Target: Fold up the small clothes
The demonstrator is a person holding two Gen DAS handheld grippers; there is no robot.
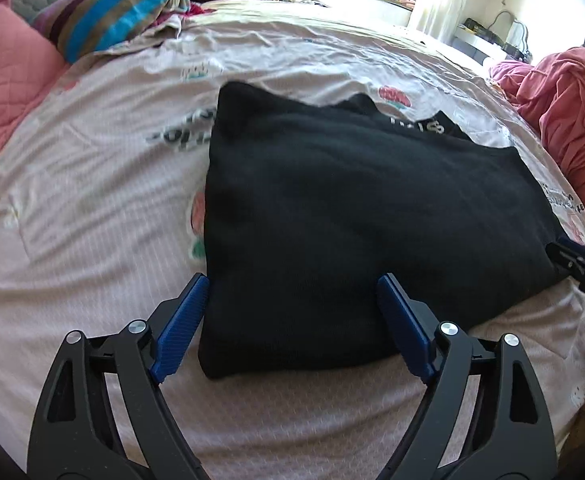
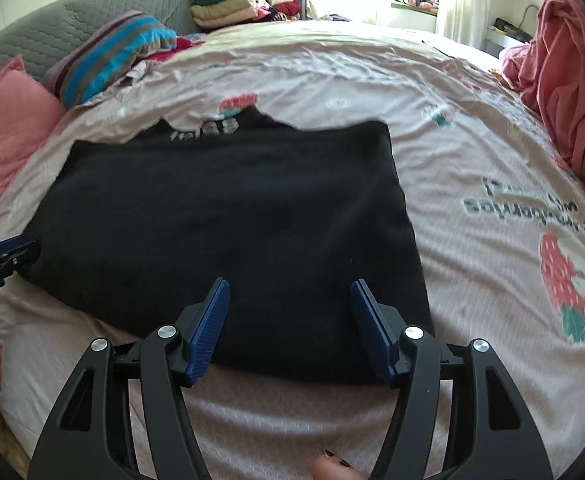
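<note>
A black garment (image 1: 352, 216) lies folded flat on the bed, with white lettering showing on a layer at its far edge; it also shows in the right wrist view (image 2: 228, 224). My left gripper (image 1: 292, 284) is open, its blue pads either side of the garment's near left corner, just above it. My right gripper (image 2: 290, 286) is open over the garment's near right edge. The right gripper's tip shows in the left wrist view (image 1: 580, 264) at the garment's right side. The left gripper's tip shows at the far left of the right wrist view (image 2: 4, 256).
The bed sheet (image 2: 472, 168) is pale pink with strawberry prints. A pink pillow (image 2: 8, 136) and striped blanket (image 2: 112, 56) lie at the left. A pink cloth heap (image 2: 572, 80) lies at the right. Stacked folded clothes (image 2: 232, 4) sit at the back.
</note>
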